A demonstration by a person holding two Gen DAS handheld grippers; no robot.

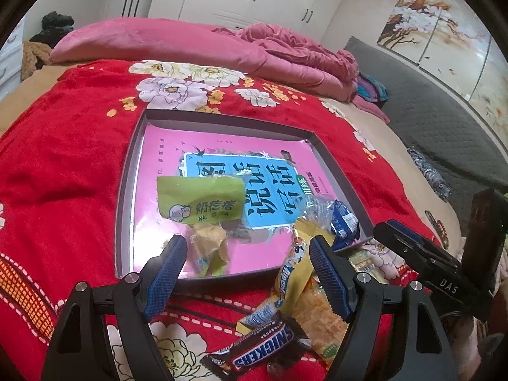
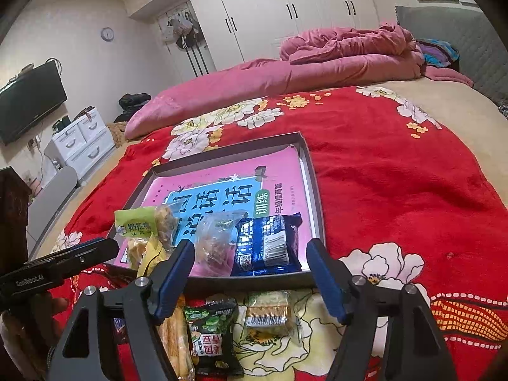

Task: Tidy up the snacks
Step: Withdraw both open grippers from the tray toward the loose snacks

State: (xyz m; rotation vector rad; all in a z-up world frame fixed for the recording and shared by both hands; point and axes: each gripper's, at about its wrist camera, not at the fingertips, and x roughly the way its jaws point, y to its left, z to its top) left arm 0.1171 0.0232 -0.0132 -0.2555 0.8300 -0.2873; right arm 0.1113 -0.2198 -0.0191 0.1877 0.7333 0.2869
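A shallow grey tray [image 1: 127,174] [image 2: 314,190] lined with a pink book lies on the red bedspread. In it lie a green packet [image 1: 200,203] [image 2: 136,225], a clear packet [image 2: 219,238] and a blue packet [image 2: 270,244]. My left gripper [image 1: 250,270] is open over the tray's near edge; a yellow candy packet [image 1: 295,270] leans beside its right finger, unclamped. My right gripper [image 2: 250,254] is open at the tray's near rim, with the clear and blue packets lying beyond the gap and neither pad pressing on them.
Loose snacks lie on the bedspread in front of the tray: a Snickers bar [image 1: 263,352], a green pea packet [image 2: 212,333], a cracker packet [image 2: 270,311]. A pink quilt [image 2: 349,50] is heaped at the far side of the bed.
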